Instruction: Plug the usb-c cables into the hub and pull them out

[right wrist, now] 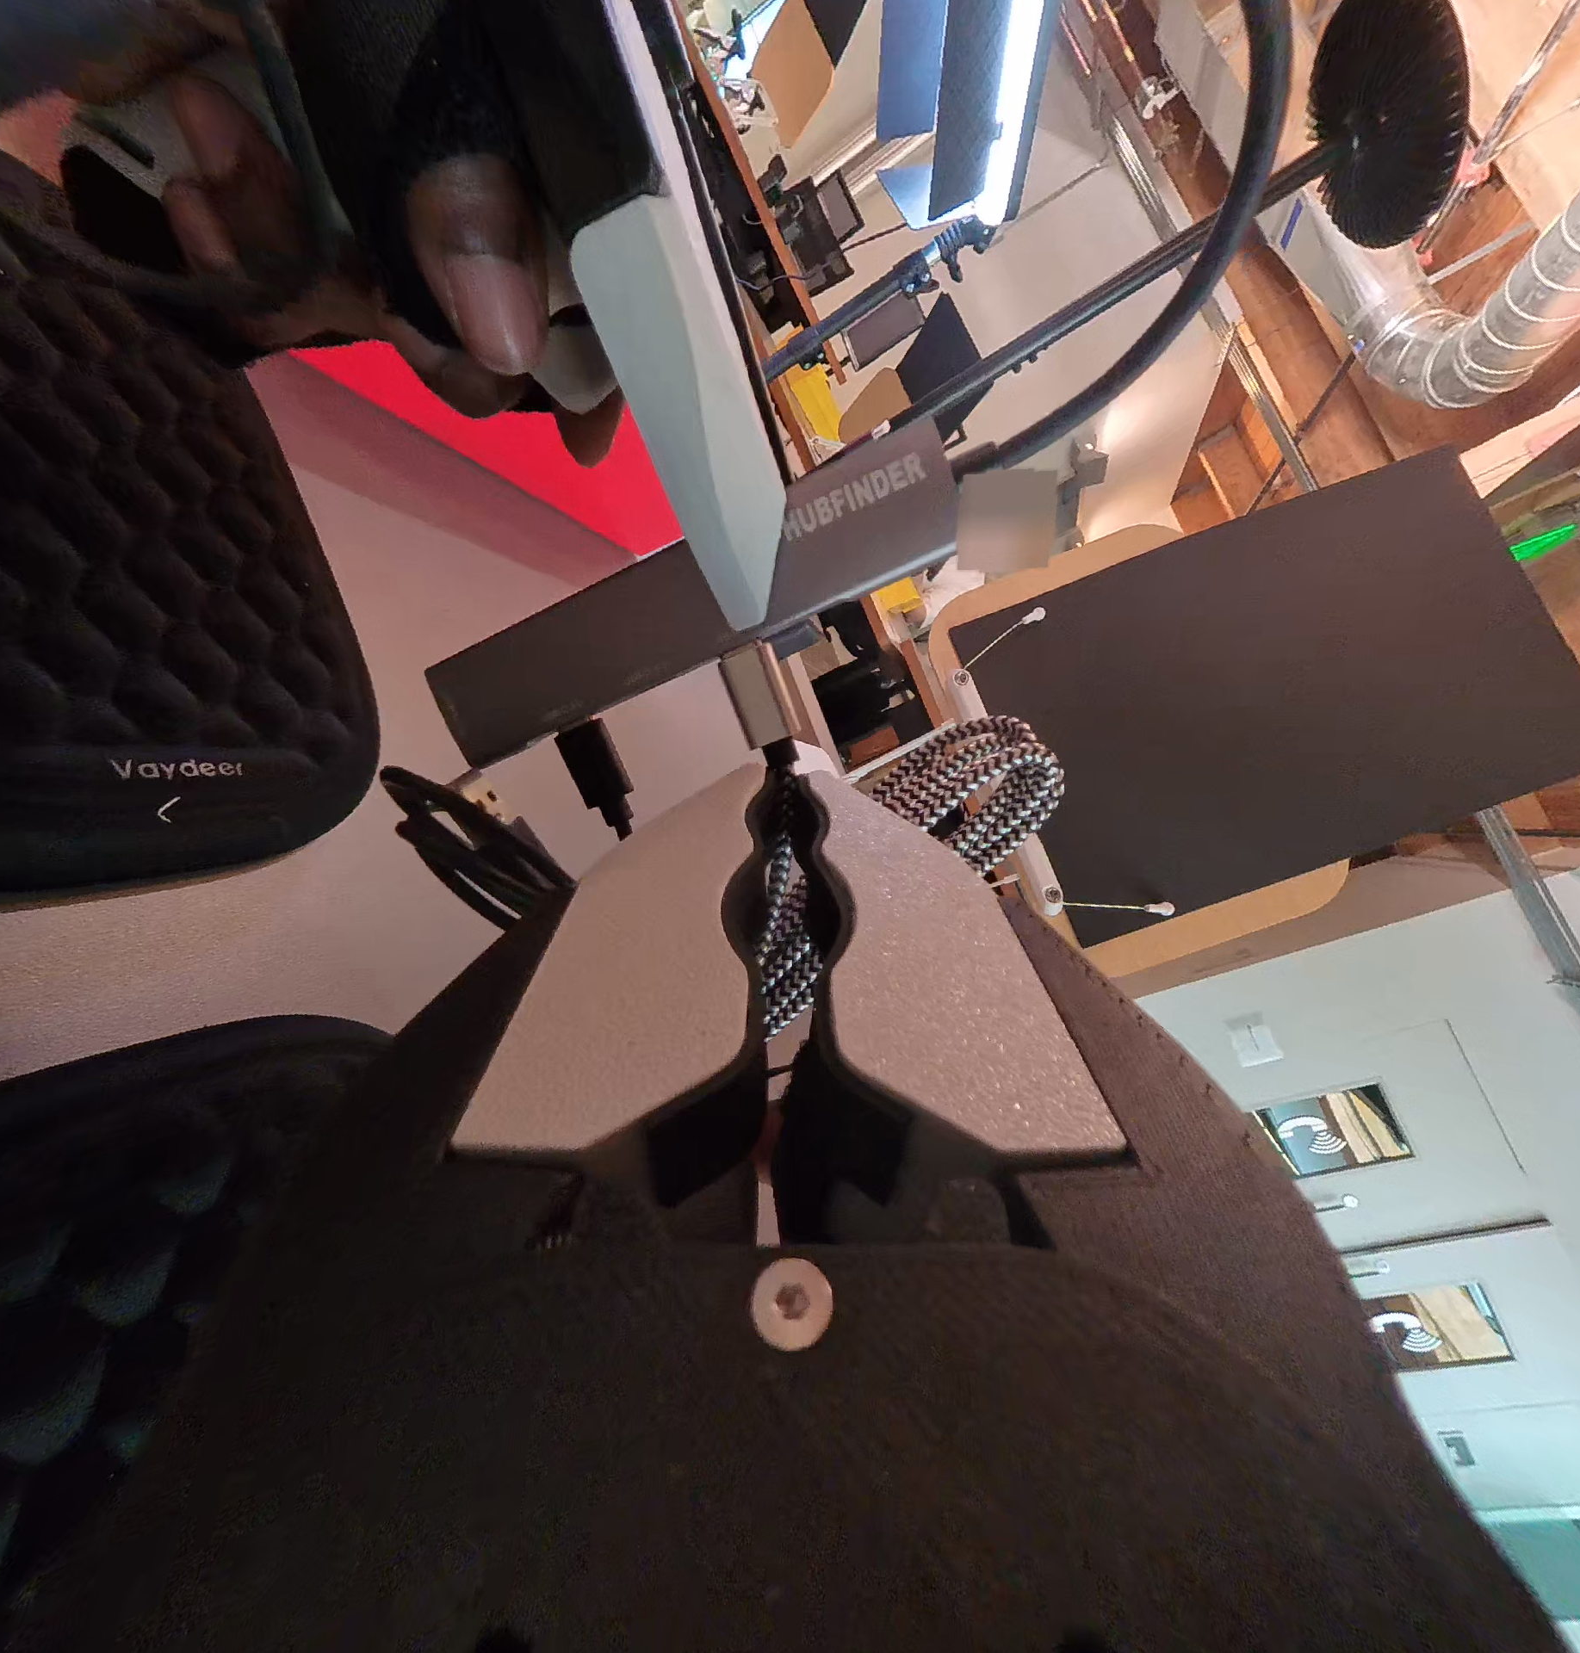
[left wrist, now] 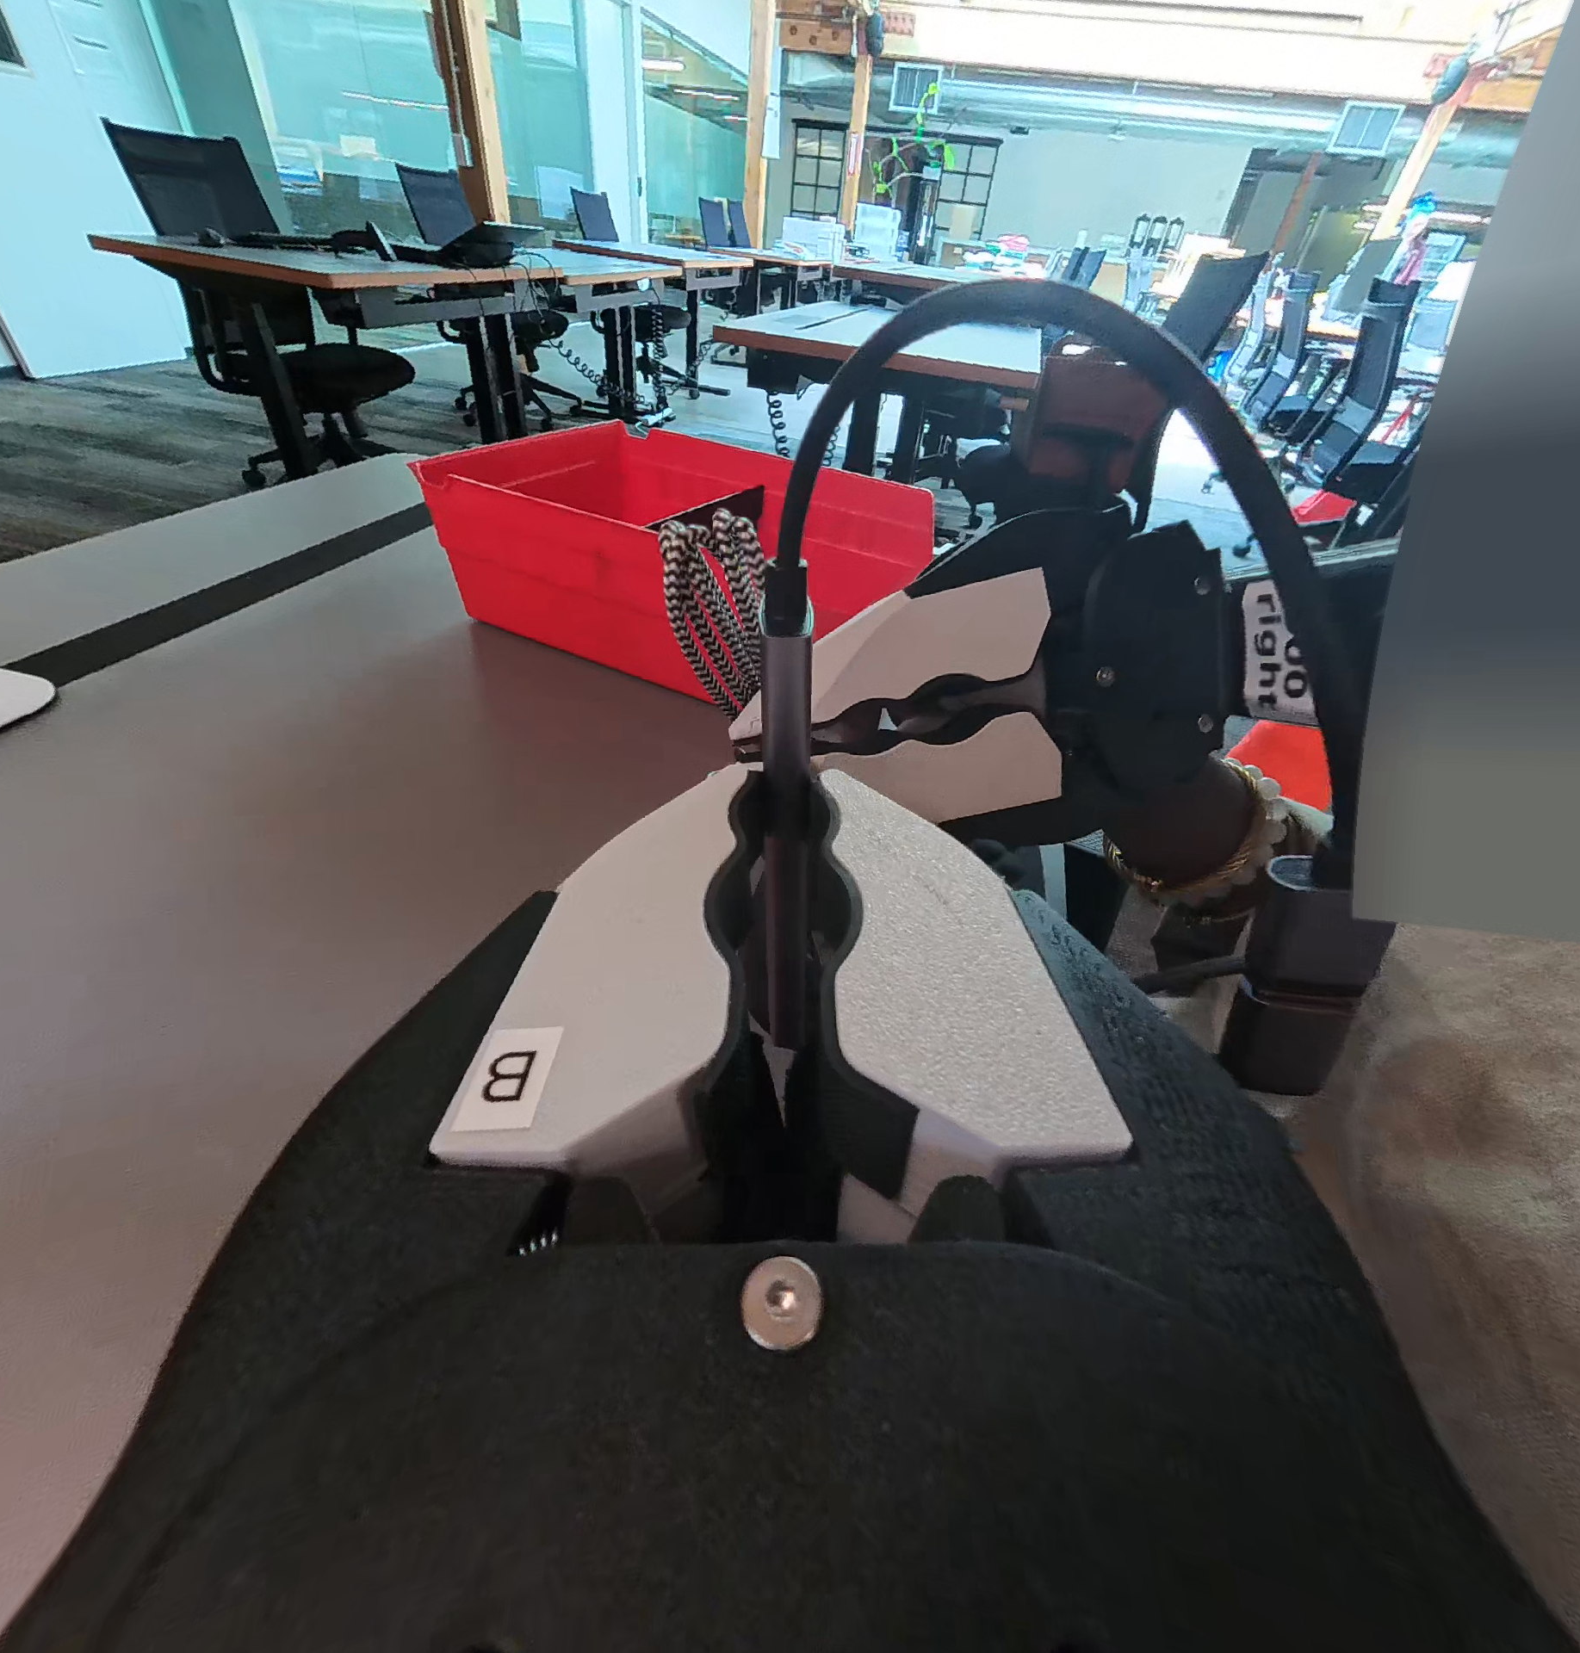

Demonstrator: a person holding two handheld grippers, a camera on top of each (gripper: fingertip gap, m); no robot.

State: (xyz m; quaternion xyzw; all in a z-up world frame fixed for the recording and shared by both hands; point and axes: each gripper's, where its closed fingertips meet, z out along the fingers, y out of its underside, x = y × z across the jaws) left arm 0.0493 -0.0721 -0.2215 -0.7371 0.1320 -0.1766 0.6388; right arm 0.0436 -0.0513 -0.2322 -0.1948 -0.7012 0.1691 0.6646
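Grey hub (left wrist: 784, 805) is standing edge-up in my left tongs (left wrist: 781, 787), which are clamping it above the bench (left wrist: 231, 805). My right tongs (right wrist: 786, 792) are pinching the braided cable (right wrist: 790, 948) just behind its plug (right wrist: 759, 698), which is sitting at the hub's port; how deep it is seated, I cannot tell. I judge this is the plugging or pulling step: the next move needs a straight motion along the port.

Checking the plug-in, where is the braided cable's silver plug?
Right wrist view, centre: the silver plug sits under the hub, just beyond the right gripper.
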